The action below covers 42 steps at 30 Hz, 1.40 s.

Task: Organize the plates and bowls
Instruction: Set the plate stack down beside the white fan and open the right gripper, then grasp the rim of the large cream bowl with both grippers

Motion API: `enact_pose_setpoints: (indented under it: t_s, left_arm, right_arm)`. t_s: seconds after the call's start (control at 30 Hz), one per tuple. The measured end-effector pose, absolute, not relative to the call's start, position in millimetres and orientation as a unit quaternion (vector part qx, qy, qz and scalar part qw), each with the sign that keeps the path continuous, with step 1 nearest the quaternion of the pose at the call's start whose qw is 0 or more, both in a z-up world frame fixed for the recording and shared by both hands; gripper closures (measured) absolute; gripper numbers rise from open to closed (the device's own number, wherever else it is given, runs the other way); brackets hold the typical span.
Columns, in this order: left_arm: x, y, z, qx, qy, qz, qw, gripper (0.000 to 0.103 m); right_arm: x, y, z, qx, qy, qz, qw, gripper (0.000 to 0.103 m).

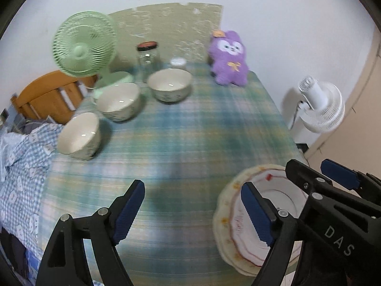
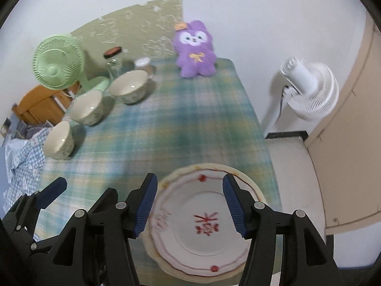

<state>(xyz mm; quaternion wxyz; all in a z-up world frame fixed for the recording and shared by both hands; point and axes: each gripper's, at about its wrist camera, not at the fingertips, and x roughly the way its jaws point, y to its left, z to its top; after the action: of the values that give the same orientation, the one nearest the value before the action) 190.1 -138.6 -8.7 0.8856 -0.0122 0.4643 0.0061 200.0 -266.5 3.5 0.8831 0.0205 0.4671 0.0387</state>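
A white plate with red rim and red characters (image 2: 202, 224) lies stacked on a cream plate (image 2: 214, 166) at the table's near right edge. It also shows in the left wrist view (image 1: 238, 219). Three cream bowls stand at the far left: the nearest (image 1: 79, 135), the middle (image 1: 118, 101) and the far one (image 1: 169, 87). My right gripper (image 2: 190, 206) is open, hovering above the plates, its jaws astride the white plate. My left gripper (image 1: 193, 214) is open and empty, above the cloth left of the plates.
A plaid cloth (image 1: 181, 133) covers the table. At the back stand a green fan (image 1: 83, 44), a glass jar (image 1: 147, 59) and a purple plush (image 1: 227, 58). A white floor fan (image 2: 307, 88) stands right of the table. A wooden chair (image 1: 45, 95) is at left.
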Motion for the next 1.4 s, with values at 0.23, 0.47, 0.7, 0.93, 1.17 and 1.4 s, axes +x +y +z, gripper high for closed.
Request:
enact_pose_setpoints:
  t_s: [0.23,0.47,0.7,0.93,1.17,1.4]
  left_arm:
    - [200,-78,-3,-0.013,0.463,0.013,0.886,0.02]
    - [218,-18,-3,0.002,0.469,0.008,0.883,0.02]
    - [245,40,-10,0.007,0.478,-0.003,0.878,0.019]
    - [270,90,-25,0.02,0.472,0.009,0.881,0.021]
    - [302,135,-51,0.006,0.484,0.013,0.875,0.023]
    - [324,156,-75,0.004,0.502,0.003,0.865,0.033]
  right_arm:
    - [212,-207,11,0.01,0.47,0.049,0.881,0.042]
    - [226,-144,10,0.017,0.469,0.033,0.883,0.042]
    - [248,-86,1,0.034,0.471,0.02,0.881,0.042]
    - [277,-32,-17,0.043,0.482,0.016,0.875,0.042]
    - [308,10,-41,0.034,0.487,0.02,0.872,0.042]
    - [331,38,-63,0.027,0.496,0.021,0.868,0.042]
